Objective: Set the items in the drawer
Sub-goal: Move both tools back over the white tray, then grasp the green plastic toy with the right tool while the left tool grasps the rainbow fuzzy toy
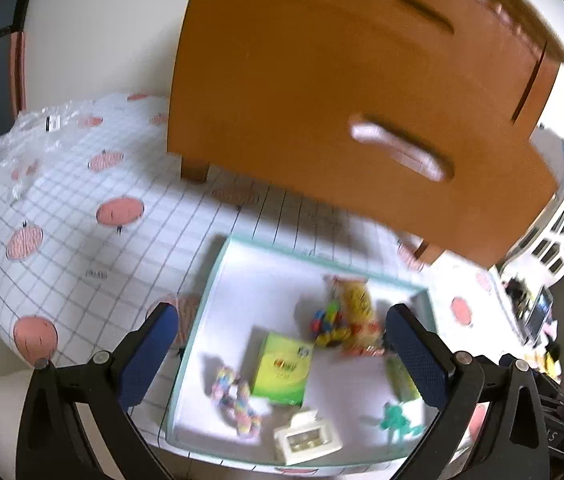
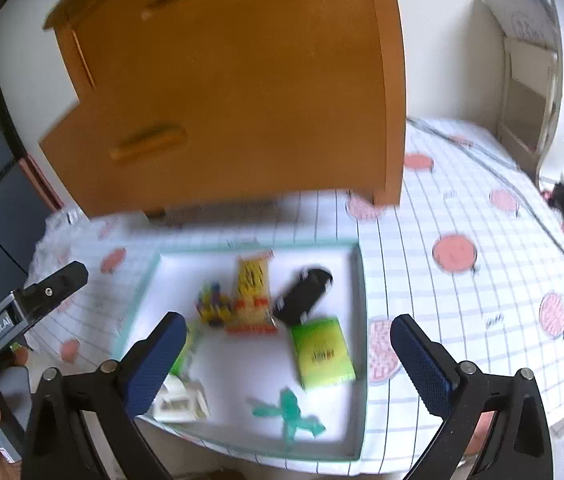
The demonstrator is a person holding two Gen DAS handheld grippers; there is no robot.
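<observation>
Drawer items all lie loose in a shallow white tray (image 2: 356, 320) on the checked tablecloth (image 2: 482, 300); nothing lifted yet. Both views blurred.

Left gripper (image 1: 282, 352): jaws spread wide, empty, hanging over the tray. Right gripper (image 2: 288, 356): likewise wide open, holding nothing, above the tray's near half.

Tray contents, outward from the grippers: white plastic case (image 1: 308, 440) near the front edge; green figure (image 2: 290, 416) beside it; pastel braided piece (image 1: 237, 400); green box (image 2: 324, 352); green packet (image 1: 402, 378), partly hidden by the finger; black oblong object (image 2: 302, 290), seen only from the right wrist; yellow snack packet (image 2: 251, 292); bright bead toy (image 2: 211, 304) touching it.

Behind the tray stands the wooden cabinet (image 2: 241, 80), legs on the cloth. Lower drawer (image 1: 362, 152) front sits proud of the upper one, handle (image 1: 402, 152) visible; whether it is open enough to take items I cannot tell.

Risks, as I judge them: packet, beads and black object crowd together, so a wide grasp could catch two or knock a neighbour out. The tray is light-looking and may slide. If the drawer is barely open, an item may hit its front and drop.
</observation>
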